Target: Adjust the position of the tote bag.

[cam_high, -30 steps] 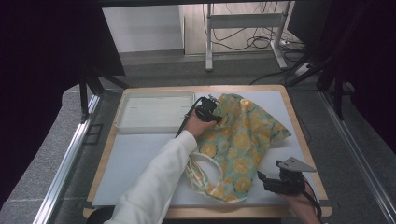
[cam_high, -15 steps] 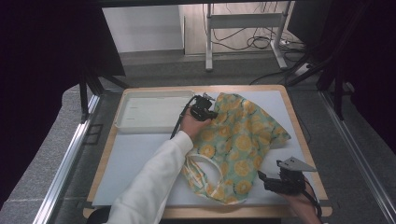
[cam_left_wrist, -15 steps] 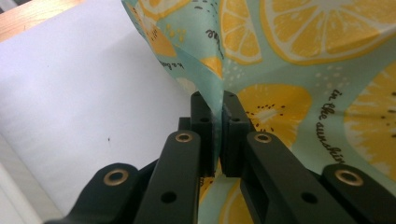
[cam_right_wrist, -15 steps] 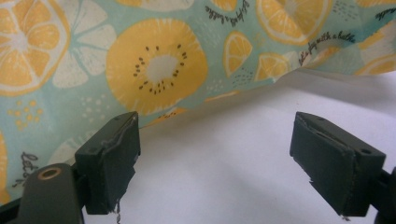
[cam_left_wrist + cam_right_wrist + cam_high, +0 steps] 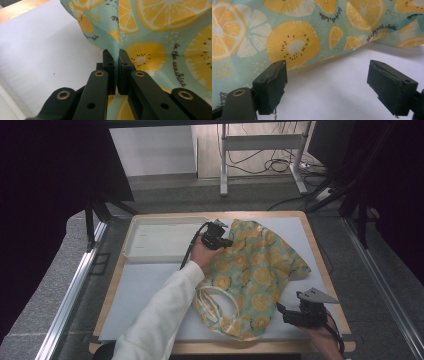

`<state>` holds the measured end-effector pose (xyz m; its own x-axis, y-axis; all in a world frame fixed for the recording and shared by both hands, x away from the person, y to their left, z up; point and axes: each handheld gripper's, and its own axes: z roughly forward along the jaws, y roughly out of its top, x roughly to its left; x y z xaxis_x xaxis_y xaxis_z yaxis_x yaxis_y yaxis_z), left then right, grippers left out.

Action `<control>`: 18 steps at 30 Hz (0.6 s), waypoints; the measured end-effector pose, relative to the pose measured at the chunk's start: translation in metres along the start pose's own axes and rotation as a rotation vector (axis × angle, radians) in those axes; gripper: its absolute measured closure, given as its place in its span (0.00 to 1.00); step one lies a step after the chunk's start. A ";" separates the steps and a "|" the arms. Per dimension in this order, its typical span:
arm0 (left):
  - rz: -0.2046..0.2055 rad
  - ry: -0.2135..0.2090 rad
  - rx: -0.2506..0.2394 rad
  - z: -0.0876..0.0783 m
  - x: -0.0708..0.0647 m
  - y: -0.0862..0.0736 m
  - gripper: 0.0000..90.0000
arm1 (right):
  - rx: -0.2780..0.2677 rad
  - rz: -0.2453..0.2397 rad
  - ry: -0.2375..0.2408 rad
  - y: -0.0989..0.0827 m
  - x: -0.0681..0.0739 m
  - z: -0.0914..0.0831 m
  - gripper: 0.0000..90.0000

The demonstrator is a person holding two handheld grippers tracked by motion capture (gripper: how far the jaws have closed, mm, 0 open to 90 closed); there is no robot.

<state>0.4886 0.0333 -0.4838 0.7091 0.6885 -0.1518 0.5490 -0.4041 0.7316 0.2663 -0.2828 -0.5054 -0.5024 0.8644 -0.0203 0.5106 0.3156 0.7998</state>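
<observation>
Bag [image 5: 255,280]: lying spread on the white mat [image 5: 145,290], far corner hiding between jaws.
Left gripper [image 5: 117,58]: jaws having just closed, pinching bag's fold.
Right gripper [image 5: 327,87]: jaws standing apart beside bag's near edge.
Tray [image 5: 160,240]: sitting just left.

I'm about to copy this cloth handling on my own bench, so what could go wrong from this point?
The left gripper is shut on a thin fold near the far edge of the fruit-print cloth; a pull might slip it free. The right gripper stands open beside the cloth's near edge, holding nothing, so one-sided lifting may bunch the fabric. The white straps lie loose by the person's sleeve and could snag.
</observation>
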 end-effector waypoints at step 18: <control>-0.002 -0.010 0.024 0.005 -0.001 0.001 0.98 | 0.009 0.021 -0.077 0.015 -0.028 0.002 0.26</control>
<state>0.4907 0.0293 -0.4857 0.7125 0.6832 -0.1601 0.5607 -0.4171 0.7153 0.2892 -0.3022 -0.4939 -0.4368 0.8982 -0.0502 0.5270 0.3007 0.7948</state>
